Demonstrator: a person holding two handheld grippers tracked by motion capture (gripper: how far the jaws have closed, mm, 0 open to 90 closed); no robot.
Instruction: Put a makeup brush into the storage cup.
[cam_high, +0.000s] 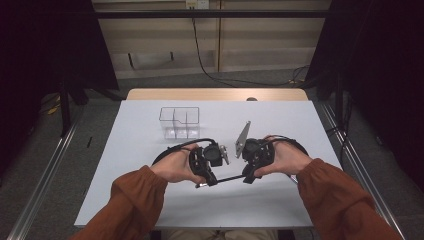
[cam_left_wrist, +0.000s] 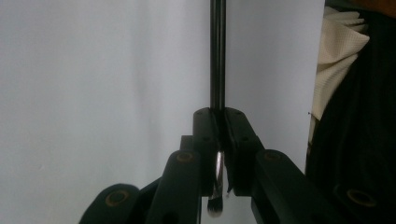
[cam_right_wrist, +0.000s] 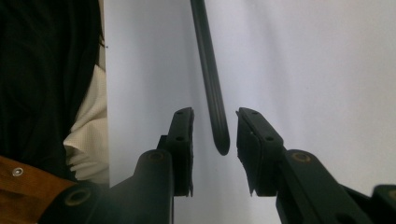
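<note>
A white tabletop (cam_high: 150, 200) stands in a dim room, with dark curtains to the left and right and a pale wall panel with a trailing cable at the far side. A clear plastic organiser (cam_high: 179, 121), divided into compartments, sits on the far-left part of the tabletop, well apart from both hands. Near the middle, the two hands face each other with a thin black pen (cam_high: 231, 177) held level between them. The left hand-held gripper (cam_high: 206, 181) is clamped on the pen's silver-tipped end – in the left gripper view its jaws press on the pen (cam_left_wrist: 217, 70) from both sides, and the shaft runs straight away from the camera. The right hand-held gripper (cam_high: 248, 177) sits at the pen's other end: in the right gripper view the rounded black tip (cam_right_wrist: 219, 133) lies between the two pads (cam_right_wrist: 184, 140), which stand apart with a gap visible on each side – no contact is made. Both forearms wear rust-orange sleeves (cam_high: 135, 200).
</note>
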